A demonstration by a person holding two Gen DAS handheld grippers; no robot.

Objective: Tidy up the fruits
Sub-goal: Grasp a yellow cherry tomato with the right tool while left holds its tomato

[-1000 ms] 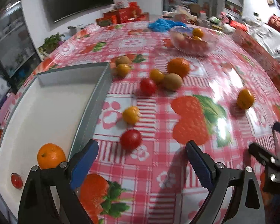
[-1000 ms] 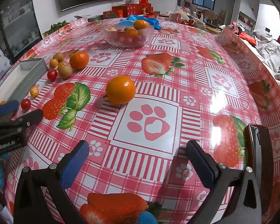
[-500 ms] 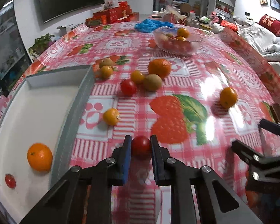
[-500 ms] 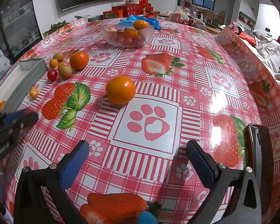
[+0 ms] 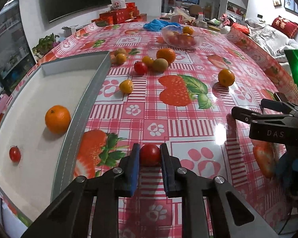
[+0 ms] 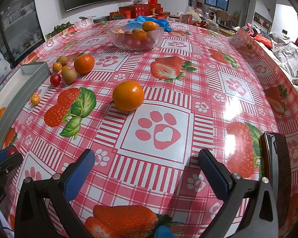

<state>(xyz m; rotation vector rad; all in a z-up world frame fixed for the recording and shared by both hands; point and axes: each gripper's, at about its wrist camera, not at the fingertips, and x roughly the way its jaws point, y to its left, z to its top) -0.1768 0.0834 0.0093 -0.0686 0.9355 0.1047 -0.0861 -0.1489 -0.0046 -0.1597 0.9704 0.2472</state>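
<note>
My left gripper (image 5: pixel 149 154) is shut on a red cherry tomato (image 5: pixel 150 154) and holds it above the tablecloth, just right of the grey tray (image 5: pixel 85 103). The tray holds an orange (image 5: pixel 57 119) and a small red tomato (image 5: pixel 15 154). Loose fruit lies beyond: a yellow tomato (image 5: pixel 126 86), a red tomato (image 5: pixel 140 67), a kiwi (image 5: pixel 160 65), a large orange (image 5: pixel 166 55) and another orange (image 5: pixel 226 77). My right gripper (image 6: pixel 147 164) is open and empty above the cloth, with the orange (image 6: pixel 128 95) ahead of it.
A glass bowl (image 6: pixel 135 36) of fruit stands at the far middle of the table. A dark phone (image 6: pixel 276 158) lies by the right fingers. Red boxes and clutter line the far edge. The tray's wall (image 6: pixel 19 97) runs along the left.
My left gripper closed on the red cherry tomato and lifted it toward me, near the tray's edge. The right gripper has stayed open in place.
</note>
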